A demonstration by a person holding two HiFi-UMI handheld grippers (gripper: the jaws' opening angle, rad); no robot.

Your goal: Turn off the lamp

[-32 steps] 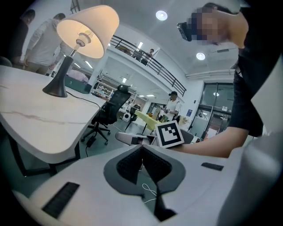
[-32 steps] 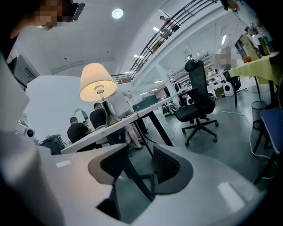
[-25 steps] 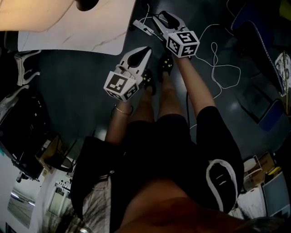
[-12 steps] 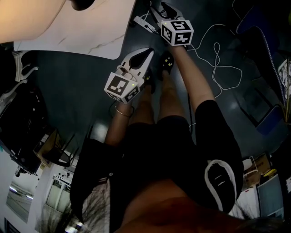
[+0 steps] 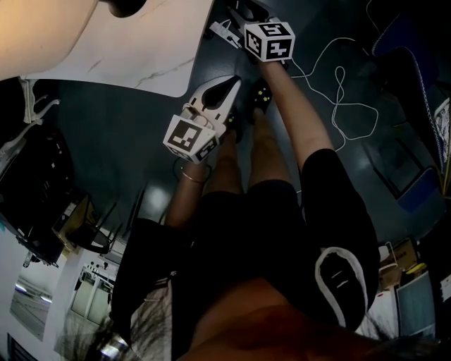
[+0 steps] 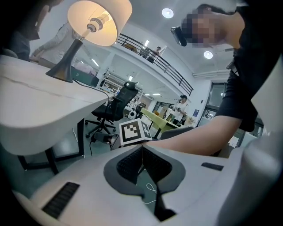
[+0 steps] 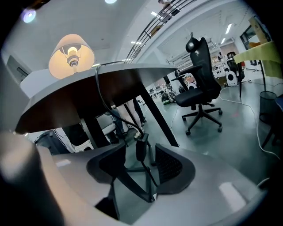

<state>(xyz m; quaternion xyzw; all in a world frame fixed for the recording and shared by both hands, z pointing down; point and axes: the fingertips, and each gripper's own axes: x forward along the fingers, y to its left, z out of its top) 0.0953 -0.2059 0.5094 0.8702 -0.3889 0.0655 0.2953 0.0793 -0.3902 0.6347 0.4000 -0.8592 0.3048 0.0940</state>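
The lamp [image 6: 99, 22] is lit and stands on the white table [image 6: 35, 106]; in the right gripper view its glowing shade [image 7: 70, 55] shows above the tabletop. A black cord [image 7: 101, 92] hangs from the table edge and carries an inline switch [image 7: 140, 148]. My right gripper [image 7: 140, 153] is open, and its jaws have just been opening. The switch hangs between the pads, apart from both. In the head view the right gripper [image 5: 243, 13] reaches under the table edge. My left gripper [image 6: 142, 155] is shut on nothing, and it hovers beside the knees [image 5: 232, 82].
A white cable [image 5: 345, 92] loops over the dark floor, and a white power strip [image 5: 225, 34] lies near the table. Black table legs [image 7: 154, 114] stand just behind the switch. A black office chair [image 7: 201, 70] stands farther off. The person's shoes [image 5: 259, 99] are below the right gripper.
In the head view the right gripper has slid toward the top edge, further under the table's rim. The left gripper has hardly moved.
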